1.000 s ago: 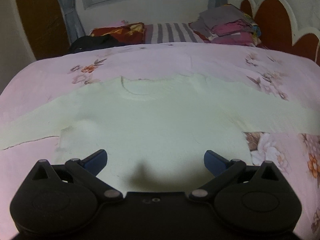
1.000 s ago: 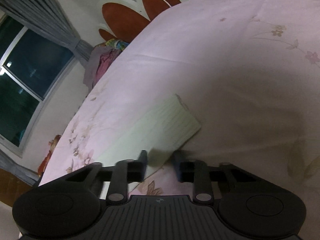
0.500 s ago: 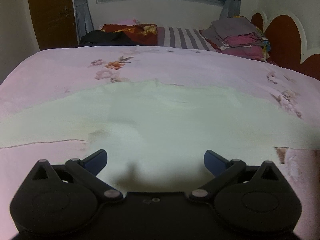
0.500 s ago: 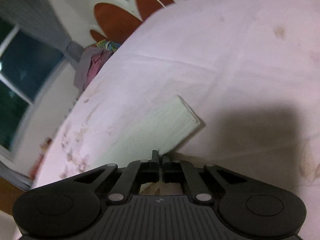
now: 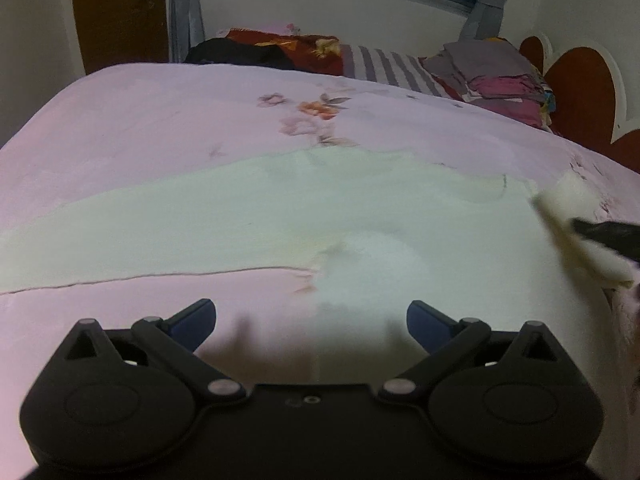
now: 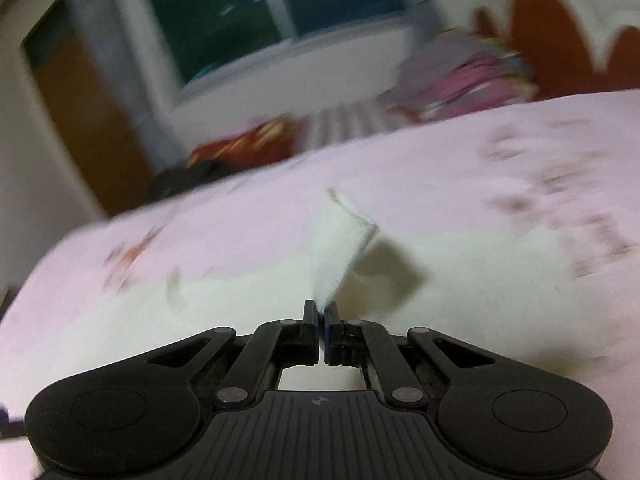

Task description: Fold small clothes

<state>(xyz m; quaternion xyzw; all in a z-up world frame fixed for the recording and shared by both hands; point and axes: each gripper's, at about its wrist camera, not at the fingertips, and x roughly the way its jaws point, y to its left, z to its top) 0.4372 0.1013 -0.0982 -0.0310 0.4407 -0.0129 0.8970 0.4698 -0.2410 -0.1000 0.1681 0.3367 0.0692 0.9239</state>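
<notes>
Two tongs share the work: the right tongs [image 6: 320, 314] are pinched shut on the cuff of the sleeve [image 6: 340, 248], lifted above the pale sweater [image 5: 280, 216] lying flat on the bed [image 5: 160, 120], while the left tongs [image 5: 311, 314] hover wide open and empty near its hem. Carry the sleeve low and straight across the chest, then lay it flat. A second ago the right tongs were open around the cuff as it lay on the bed.
</notes>
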